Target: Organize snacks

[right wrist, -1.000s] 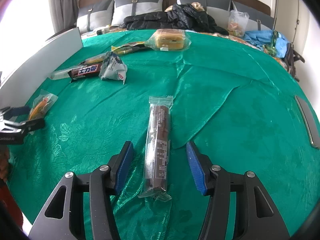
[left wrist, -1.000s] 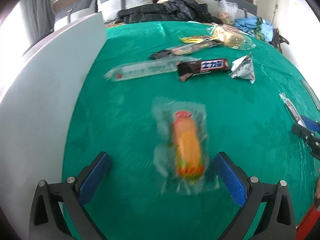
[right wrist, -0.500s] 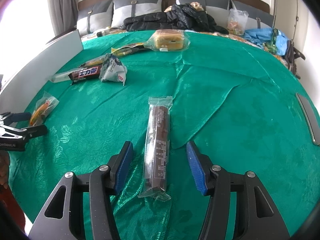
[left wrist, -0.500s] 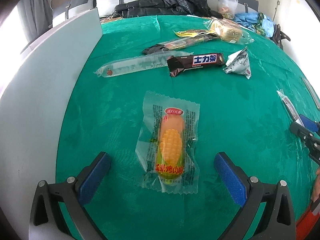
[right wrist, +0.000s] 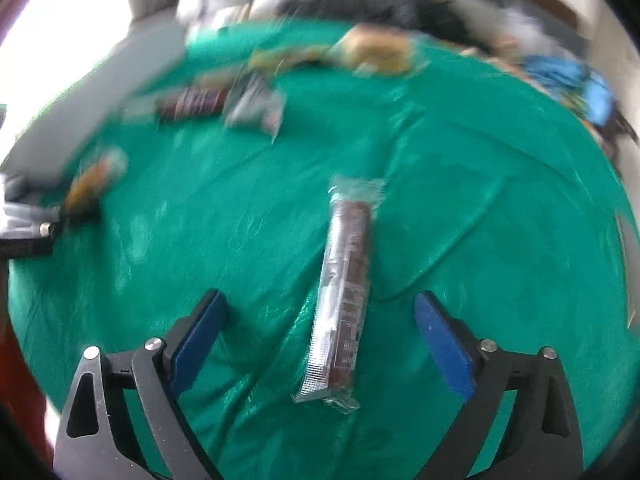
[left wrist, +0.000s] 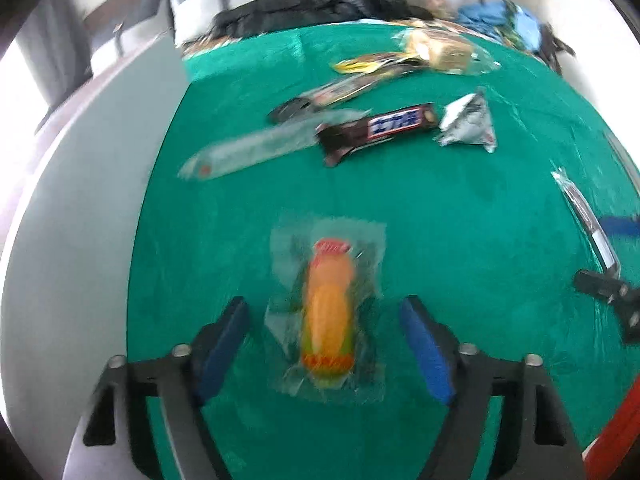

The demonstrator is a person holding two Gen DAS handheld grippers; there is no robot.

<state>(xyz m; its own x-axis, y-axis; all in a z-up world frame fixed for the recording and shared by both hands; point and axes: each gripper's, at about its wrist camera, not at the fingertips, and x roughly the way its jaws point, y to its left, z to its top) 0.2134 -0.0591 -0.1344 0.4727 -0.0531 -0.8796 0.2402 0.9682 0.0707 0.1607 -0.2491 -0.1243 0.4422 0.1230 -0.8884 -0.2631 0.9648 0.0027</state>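
Observation:
On the green cloth [left wrist: 460,220] lies a corn-shaped snack in a clear wrapper [left wrist: 328,312], lengthwise between the blue pads of my left gripper [left wrist: 322,306]. Its jaws are closing, and a gap still shows on both sides of the wrapper. In the right wrist view a long brown bar in a clear wrapper [right wrist: 346,280] lies between the pads of my right gripper [right wrist: 320,300]. Those jaws are opening wide and stand well off the bar. Both views are blurred by motion.
Farther back lie a dark chocolate bar [left wrist: 376,128], a long clear packet [left wrist: 252,152], a silver triangular packet [left wrist: 468,124] and a bread packet [left wrist: 440,50]. A grey board [left wrist: 72,220] borders the cloth on the left. A black jacket [left wrist: 320,0] lies beyond.
The left jaws have narrowed around the corn snack. The right jaws have spread wide apart from the brown bar, and that view has swung and blurred.

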